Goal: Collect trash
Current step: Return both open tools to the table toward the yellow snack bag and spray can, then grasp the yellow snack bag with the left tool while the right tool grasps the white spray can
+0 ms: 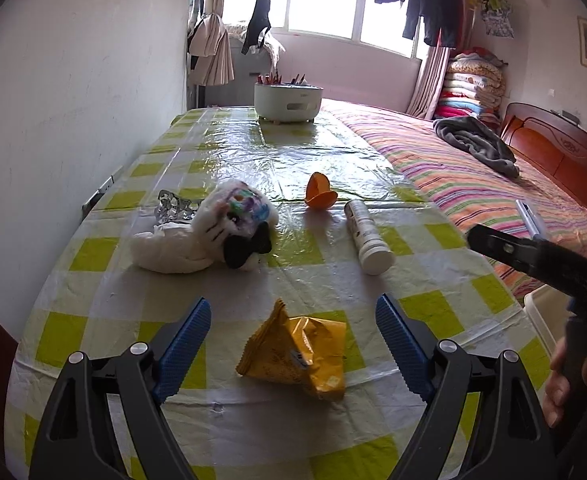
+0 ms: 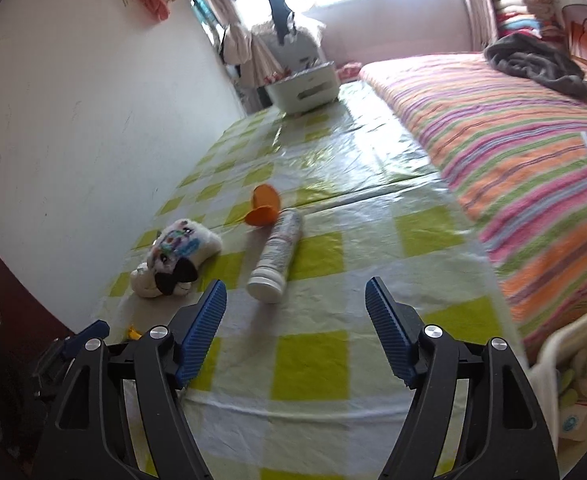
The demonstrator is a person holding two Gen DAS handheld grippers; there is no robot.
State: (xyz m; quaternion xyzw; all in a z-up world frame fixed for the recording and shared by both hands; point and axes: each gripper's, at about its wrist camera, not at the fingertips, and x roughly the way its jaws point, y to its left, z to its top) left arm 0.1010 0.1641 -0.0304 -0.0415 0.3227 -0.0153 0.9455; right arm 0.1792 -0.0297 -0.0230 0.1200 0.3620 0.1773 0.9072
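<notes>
We make out no readable text: the print on the white cylindrical tube, the crumpled yellow snack wrapper and the pale round plastic basket is too blurred.

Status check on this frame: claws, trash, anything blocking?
Left claw open over yellow snack wrapper, not gripping. Right claw open, empty, near white tube. Plush toy alongside, not blocking.
</notes>
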